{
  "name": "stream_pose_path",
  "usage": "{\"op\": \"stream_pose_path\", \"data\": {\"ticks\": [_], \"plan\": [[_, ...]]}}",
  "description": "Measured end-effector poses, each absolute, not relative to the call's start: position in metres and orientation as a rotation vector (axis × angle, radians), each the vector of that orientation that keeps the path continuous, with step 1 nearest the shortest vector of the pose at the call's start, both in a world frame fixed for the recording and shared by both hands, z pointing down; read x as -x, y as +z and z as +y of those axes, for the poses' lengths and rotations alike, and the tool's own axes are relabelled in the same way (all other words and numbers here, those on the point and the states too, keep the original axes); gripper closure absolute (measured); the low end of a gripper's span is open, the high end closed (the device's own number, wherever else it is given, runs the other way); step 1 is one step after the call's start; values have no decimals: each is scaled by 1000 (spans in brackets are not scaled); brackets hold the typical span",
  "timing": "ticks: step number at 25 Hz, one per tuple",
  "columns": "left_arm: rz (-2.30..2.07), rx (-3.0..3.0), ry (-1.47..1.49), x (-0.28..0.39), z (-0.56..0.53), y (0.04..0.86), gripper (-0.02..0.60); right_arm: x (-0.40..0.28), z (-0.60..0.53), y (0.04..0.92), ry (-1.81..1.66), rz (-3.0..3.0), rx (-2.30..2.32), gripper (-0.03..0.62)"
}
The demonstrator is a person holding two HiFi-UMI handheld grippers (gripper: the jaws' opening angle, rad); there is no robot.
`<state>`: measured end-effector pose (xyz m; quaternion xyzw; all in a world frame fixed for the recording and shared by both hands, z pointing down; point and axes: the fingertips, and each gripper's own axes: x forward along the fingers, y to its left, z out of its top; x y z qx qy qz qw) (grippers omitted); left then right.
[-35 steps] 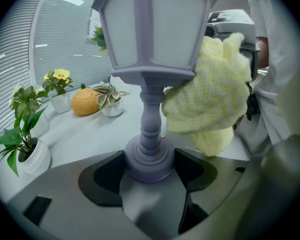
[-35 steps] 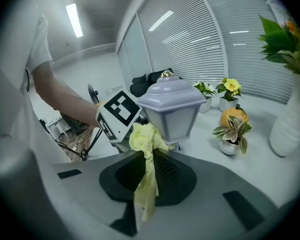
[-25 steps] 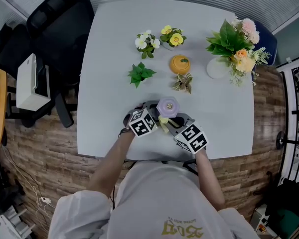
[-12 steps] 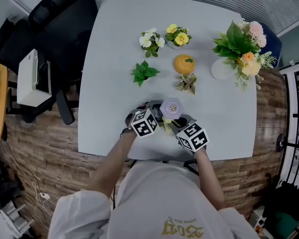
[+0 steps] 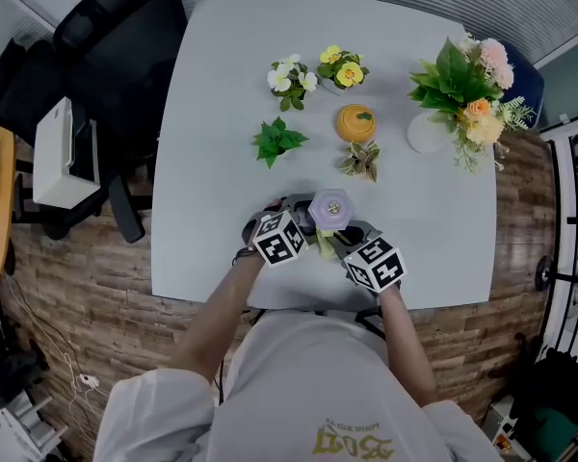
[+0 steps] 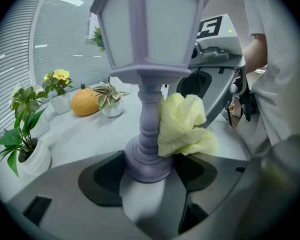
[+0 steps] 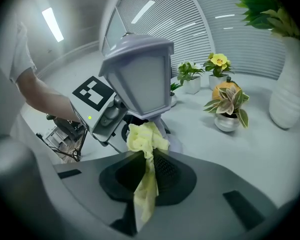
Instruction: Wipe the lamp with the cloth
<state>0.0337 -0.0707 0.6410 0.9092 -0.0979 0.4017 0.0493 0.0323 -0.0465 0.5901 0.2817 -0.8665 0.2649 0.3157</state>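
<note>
A pale purple lantern-shaped lamp (image 5: 330,208) stands upright near the table's front edge. My left gripper (image 5: 301,223) is shut on its round base (image 6: 146,163), with one jaw on each side of the foot. A crumpled yellow cloth (image 6: 182,126) presses against the right side of the lamp's stem. My right gripper (image 5: 341,243) is shut on that cloth (image 7: 144,143), and a tail of it hangs down between the jaws. In the right gripper view the lamp's head (image 7: 139,79) rises just beyond the cloth, with the left gripper's marker cube (image 7: 96,92) behind it.
On the grey table (image 5: 212,162) behind the lamp stand an orange pumpkin-like ornament (image 5: 355,122), a small variegated plant (image 5: 360,160), a green plant (image 5: 277,141), two flower pots (image 5: 290,78) (image 5: 343,69) and a white vase of flowers (image 5: 462,89). A black chair (image 5: 116,56) is at the left.
Only the head camera has shifted slightly. Both grippers, the lamp and the cloth keep their places.
</note>
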Motion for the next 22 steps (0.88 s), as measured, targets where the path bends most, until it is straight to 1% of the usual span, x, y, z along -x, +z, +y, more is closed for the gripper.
{"op": "stream_pose_path", "data": {"ticks": [12, 22], "plan": [[-298, -2767, 1226, -33, -70, 641, 256, -41, -47, 565, 676, -2321, -801, 546], [-299, -2767, 1225, -33, -70, 641, 255, -41, -49, 565, 676, -2322, -803, 546]]}}
